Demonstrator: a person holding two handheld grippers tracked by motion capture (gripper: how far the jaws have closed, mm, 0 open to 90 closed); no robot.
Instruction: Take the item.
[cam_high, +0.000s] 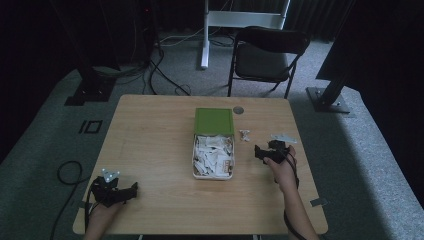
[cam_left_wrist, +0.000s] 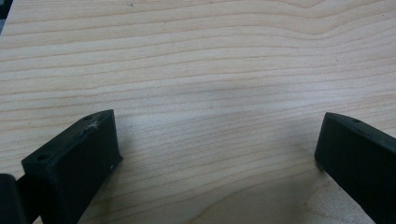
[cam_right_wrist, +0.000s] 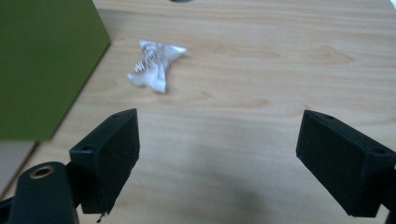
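I am reading this as a tidying job: loose wrapped candies going into the box (cam_high: 214, 172) at the middle of the surface (cam_high: 150, 145). The box is standing open, its green lid (cam_high: 214, 121) tipped up at the far end, and the tray is already lying heaped with white wrapped pieces, so most of the work is looking done. One wrapped candy (cam_high: 244, 135) is lying out on the wood, just right of the lid, and as far as I can judge it is the piece left to collect.

I am holding the right claw (cam_high: 262, 152) low over the surface, just right of the box, with its jaws spread wide and nothing between them. In the right gripper view the wrapped candy (cam_right_wrist: 155, 64) is lying ahead of the right claw (cam_right_wrist: 217, 161) and off toward its left jaw, near the lid's edge (cam_right_wrist: 44, 65), well short of being between the jaws; bare wood is showing in the gap. I am judging that the claw needs to go forward and left before closing.

The left claw (cam_high: 131, 190) is resting at the near left corner, well apart from the box. Its jaws are released too, with plain wood grain between them in the left gripper view (cam_left_wrist: 217, 154).
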